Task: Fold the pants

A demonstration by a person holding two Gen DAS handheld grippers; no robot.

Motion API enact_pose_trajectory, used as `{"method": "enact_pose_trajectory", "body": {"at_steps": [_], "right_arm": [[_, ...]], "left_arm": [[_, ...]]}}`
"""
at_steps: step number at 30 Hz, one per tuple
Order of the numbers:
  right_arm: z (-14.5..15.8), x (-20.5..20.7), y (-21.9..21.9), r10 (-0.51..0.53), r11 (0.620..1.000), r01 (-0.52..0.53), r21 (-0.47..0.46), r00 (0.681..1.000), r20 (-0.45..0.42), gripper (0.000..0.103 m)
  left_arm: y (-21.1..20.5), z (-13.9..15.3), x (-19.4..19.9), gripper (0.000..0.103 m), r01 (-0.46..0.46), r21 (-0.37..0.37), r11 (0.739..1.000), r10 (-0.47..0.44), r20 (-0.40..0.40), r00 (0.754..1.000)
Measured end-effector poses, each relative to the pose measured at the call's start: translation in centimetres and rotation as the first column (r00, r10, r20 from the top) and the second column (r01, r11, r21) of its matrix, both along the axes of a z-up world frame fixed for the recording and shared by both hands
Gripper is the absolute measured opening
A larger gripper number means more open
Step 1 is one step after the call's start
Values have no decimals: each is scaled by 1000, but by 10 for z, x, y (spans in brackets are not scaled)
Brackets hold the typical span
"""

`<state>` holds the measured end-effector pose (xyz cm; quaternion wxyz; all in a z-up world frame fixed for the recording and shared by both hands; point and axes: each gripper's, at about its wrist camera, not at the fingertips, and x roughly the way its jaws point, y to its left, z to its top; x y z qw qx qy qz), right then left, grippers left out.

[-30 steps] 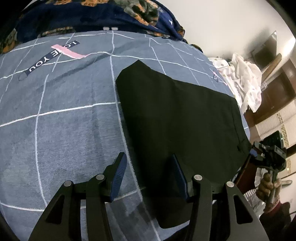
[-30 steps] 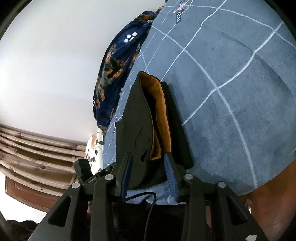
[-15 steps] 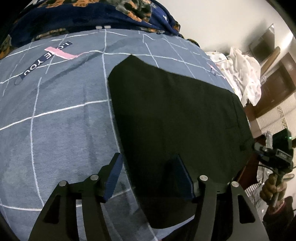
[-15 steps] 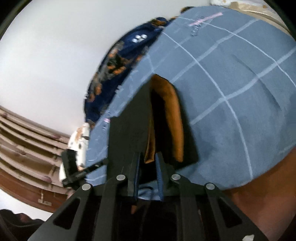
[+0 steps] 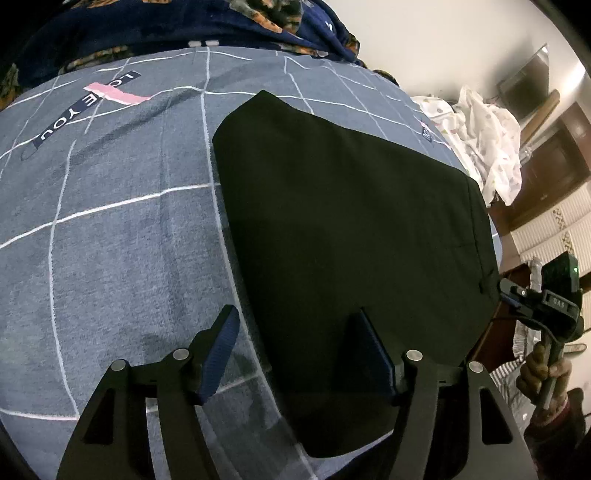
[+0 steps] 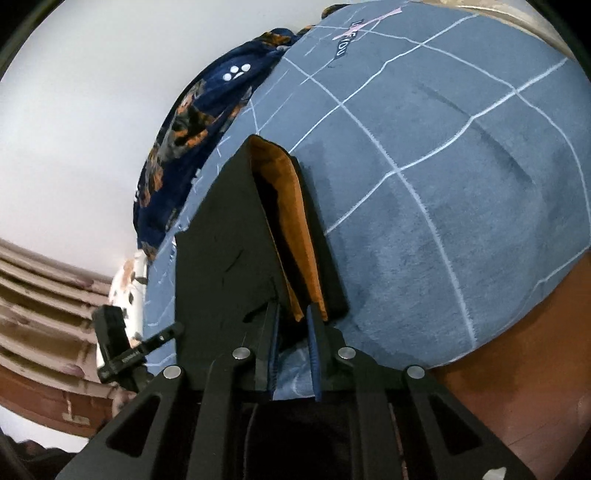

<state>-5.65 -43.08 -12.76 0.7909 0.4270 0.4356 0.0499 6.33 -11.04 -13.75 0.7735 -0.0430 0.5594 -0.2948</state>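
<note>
Pants: folded black cloth pants (image 5: 347, 236) lie flat on the bed as a broad, smooth slab with rounded corners; from the right wrist view (image 6: 225, 251) the near end gapes and shows an orange lining (image 6: 295, 229) between the black layers.
Bed cover: blue-grey napped sheet with thin white grid lines (image 5: 122, 229), soft and slightly creased; a pink and navy printed strip sits at its far left.
Far edge: navy blanket with orange floral print (image 5: 177, 22), bunched against the white wall.
Far right: crumpled white spotted cloth (image 5: 487, 140), well apart from the pants.
Left gripper (image 5: 299, 350): jaws wide and just been opening; they straddle the near left edge of the pants, pads not pressing.
Right gripper (image 6: 293, 332): jaws narrow, just been parting slightly after closing; the pants' near edge sits between the blue ribbed pads, but whether they pinch it I cannot tell.
Containers: none seen.
</note>
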Motion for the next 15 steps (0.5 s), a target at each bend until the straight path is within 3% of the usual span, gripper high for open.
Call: {"method": "enact_pose_trajectory", "body": {"at_steps": [1, 3, 4, 9, 12, 15], "right_arm": [[1, -1, -2, -8, 1000, 8, -14, 1000, -3, 33], [2, -4, -4, -26, 999, 26, -39, 1000, -9, 44], [1, -4, -6, -29, 999, 29, -31, 1000, -11, 44], [-3, -1, -9, -19, 999, 18, 46, 1000, 7, 44], [-3, 5, -1, 22, 999, -22, 26, 1000, -10, 26], [-9, 6, -6, 7, 997, -6, 81, 1000, -8, 20]], "left_arm": [[0, 0, 0, 67, 0, 0, 1000, 0, 1, 1000], [1, 0, -1, 67, 3, 1, 1000, -3, 3, 1000], [1, 0, -1, 67, 3, 0, 1000, -3, 3, 1000], [0, 0, -1, 68, 5, 3, 1000, -5, 4, 1000], [1, 0, -2, 68, 2, 0, 1000, -2, 4, 1000], [0, 1, -2, 69, 2, -4, 1000, -2, 6, 1000]]}}
